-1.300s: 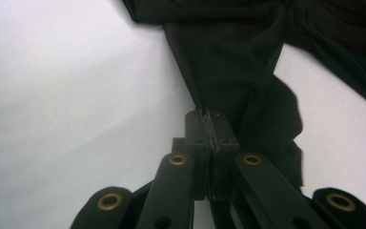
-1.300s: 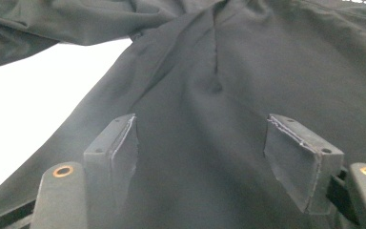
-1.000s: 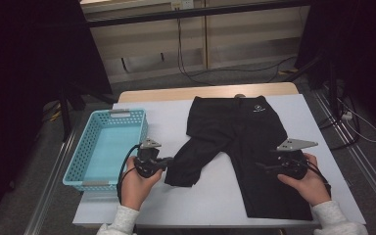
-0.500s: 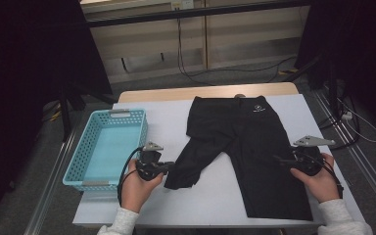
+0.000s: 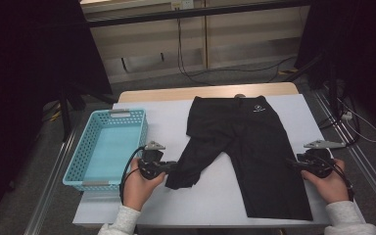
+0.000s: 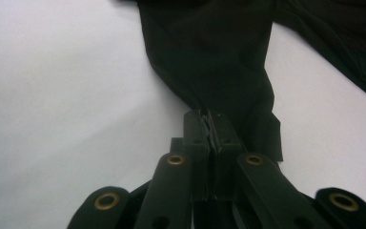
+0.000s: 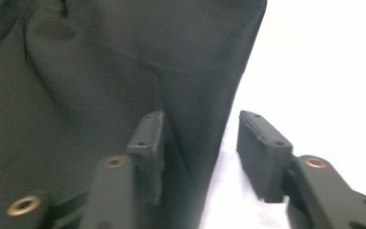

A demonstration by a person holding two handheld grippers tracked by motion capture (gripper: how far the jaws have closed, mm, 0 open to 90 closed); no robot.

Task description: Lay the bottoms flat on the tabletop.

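One leg hem of the black shorts (image 5: 245, 147) is clamped in the left claw (image 6: 208, 129). The right claw (image 7: 201, 143), just closing, is set astride the other leg's edge, unpinched. A firm pinch is required next.

L gripper (image 5: 169, 166): blk body, grey tri plate, blk cable loop | R gripper (image 5: 293, 164): same, grey plate | jaws: blk, brass rivets, ribbed pads | sleeves (image 5: 122, 219): lt grey knit

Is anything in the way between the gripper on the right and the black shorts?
Nothing visible is. The right gripper is already at the outer edge of the black shorts, one jaw over the cloth, the other over the white table. Its jaws have just been closing, but a gap remains, so the edge isn't pinched yet.
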